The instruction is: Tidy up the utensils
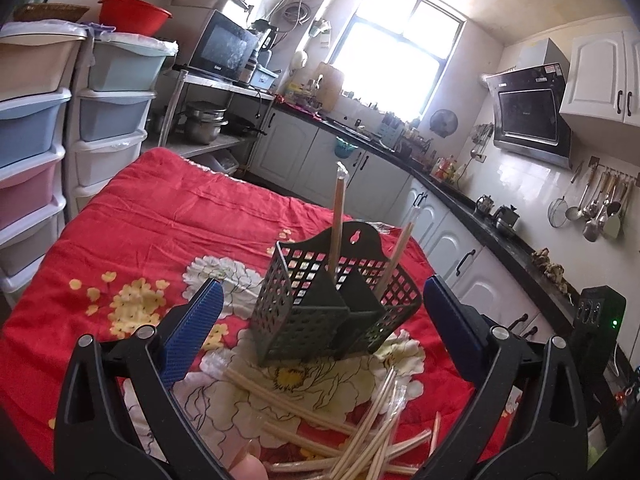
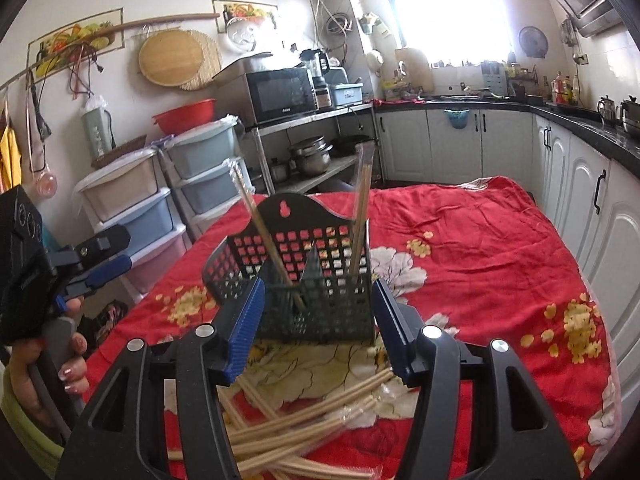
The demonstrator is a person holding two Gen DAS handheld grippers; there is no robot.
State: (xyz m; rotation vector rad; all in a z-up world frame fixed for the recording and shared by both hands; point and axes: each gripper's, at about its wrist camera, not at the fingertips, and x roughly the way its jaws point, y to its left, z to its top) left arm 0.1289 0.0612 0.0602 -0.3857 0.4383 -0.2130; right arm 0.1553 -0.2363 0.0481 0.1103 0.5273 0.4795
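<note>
From the left wrist, the left gripper (image 1: 320, 312) is seen spread wide and empty around the perforated utensil holder (image 1: 320, 320), where two wrapped chopstick pairs (image 1: 338, 220) stand.

From the right wrist, the right gripper (image 2: 320, 320) is held apart, empty, above loose chopsticks (image 2: 312, 424) on the red floral cloth (image 2: 480, 248); these are judged light, stiff and slippery in wrap, best pinched mid-length.

We see a dark green lattice caddy (image 2: 316, 280) on a red cloth (image 2: 480, 240) with white and yellow flowers, pale chopsticks (image 2: 312, 432) at six o'clock, blue-padded black tongs (image 2: 318, 328).
</note>
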